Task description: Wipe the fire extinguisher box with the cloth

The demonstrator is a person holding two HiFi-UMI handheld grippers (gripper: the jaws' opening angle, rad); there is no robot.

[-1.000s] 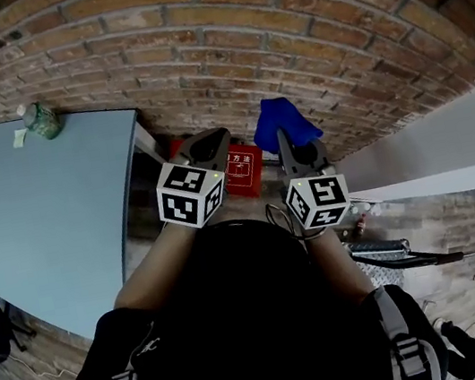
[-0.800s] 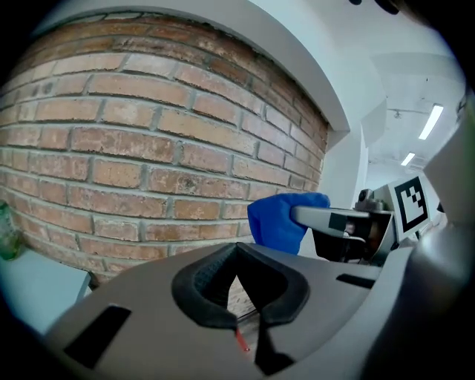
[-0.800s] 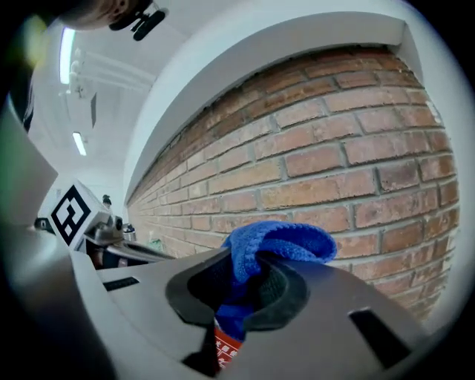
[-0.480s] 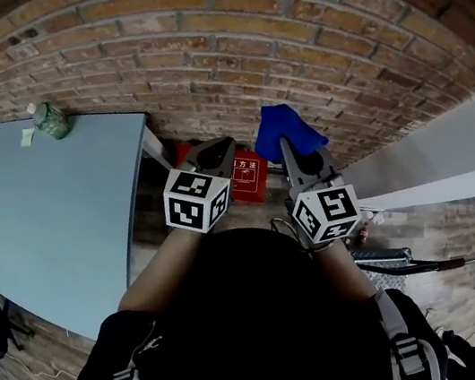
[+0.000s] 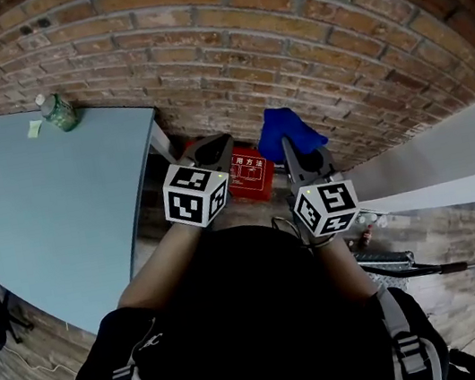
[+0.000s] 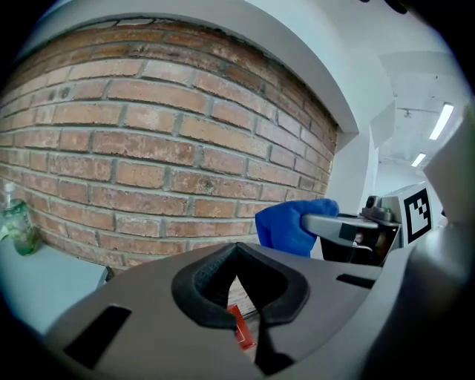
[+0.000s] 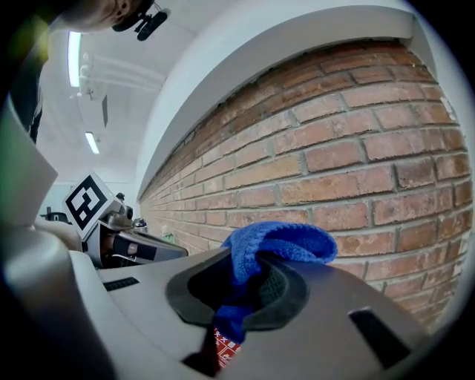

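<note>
A red-brown brick wall point(image 5: 221, 42) backs a pale grey-blue tabletop point(image 5: 50, 208). At the wall's foot stands the red metal fire extinguisher box point(image 5: 250, 173), seen between the two tools and touched by neither. The right gripper point(image 7: 256, 271) is clamped on a crumpled blue terry cloth point(image 7: 278, 241), held up before the bricks. The left gripper point(image 6: 237, 249) has its jaws closed on nothing. Wiping does not appear to have begun: the cloth has yet to reach the box.

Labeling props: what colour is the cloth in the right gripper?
Blue; the cloth shows best in the right gripper view.
</note>
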